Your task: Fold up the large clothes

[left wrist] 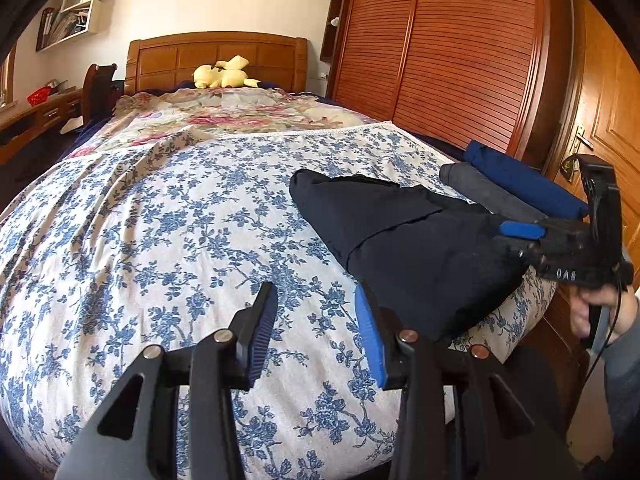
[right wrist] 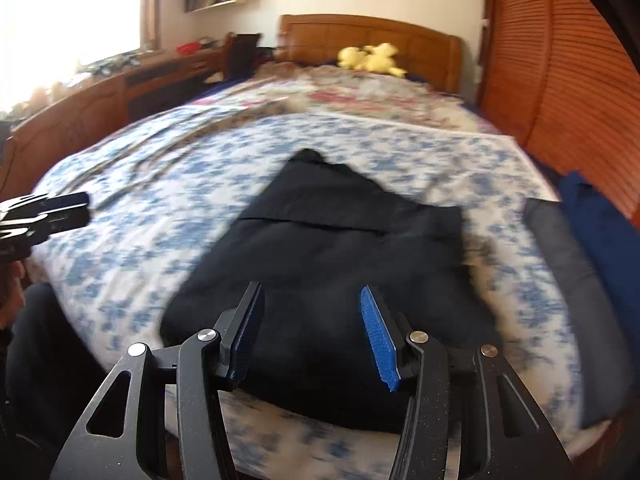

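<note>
Black garment laid folded on floral bedspread, at near right part of bed, beside grey folded piece and blue folded piece stacked toward wardrobe.

Long axis of garment judged to run from bed foot toward headboard, narrowing at far end.

Right gripper seen directly above garment's near edge, jaws spread, nothing pinched. Left gripper also spread, empty, held just left of garment's near corner.

Right gripper judged nearer; next fold or lift likely started from near edge.
</note>
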Demonstrator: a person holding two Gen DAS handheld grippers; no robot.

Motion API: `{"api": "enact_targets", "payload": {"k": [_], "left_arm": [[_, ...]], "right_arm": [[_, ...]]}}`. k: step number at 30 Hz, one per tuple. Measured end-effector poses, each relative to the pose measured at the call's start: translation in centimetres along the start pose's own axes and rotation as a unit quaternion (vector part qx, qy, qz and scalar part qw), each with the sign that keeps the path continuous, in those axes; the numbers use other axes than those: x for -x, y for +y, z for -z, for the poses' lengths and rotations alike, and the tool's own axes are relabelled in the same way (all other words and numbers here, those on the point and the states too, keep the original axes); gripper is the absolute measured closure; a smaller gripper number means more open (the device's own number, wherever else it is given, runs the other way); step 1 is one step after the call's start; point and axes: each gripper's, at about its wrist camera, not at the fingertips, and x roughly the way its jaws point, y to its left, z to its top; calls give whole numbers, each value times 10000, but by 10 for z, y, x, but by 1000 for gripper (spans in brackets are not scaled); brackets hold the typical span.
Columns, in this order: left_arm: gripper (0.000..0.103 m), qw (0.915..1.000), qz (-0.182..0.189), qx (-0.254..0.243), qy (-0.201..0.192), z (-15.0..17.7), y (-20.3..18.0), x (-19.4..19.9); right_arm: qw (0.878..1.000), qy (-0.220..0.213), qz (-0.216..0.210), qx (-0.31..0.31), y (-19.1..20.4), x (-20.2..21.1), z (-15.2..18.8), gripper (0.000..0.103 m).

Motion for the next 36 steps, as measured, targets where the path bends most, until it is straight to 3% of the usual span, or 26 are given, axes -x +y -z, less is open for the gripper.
{"api": "enact_targets", "payload": {"k": [2,8,16,24,30,36], "left_arm": [[64,10000,22,-8,19,1,-1,-3],[61,9995,198,-168,181,-5,-6,-23],[57,9979,293,-561,168,-34,-8,-60],[57,9957,363,-773,366,-66,-2,-120],[57,9943,511,-735,573,-81,0,-154],[57,9935,508,-718,720,-94,-2,-180]], "right_arm": [[9995,107,263,-125,-22,0,6,53],[9971,574,325,-372,-47,-29,42,54],[9967,266,535,-550,-49,12,50,51],[9903,300,945,-975,-70,27,60,47],[9868,128,737,-1436,-83,21,63,42],[9873,459,577,-1405,-81,-7,61,31]]}}
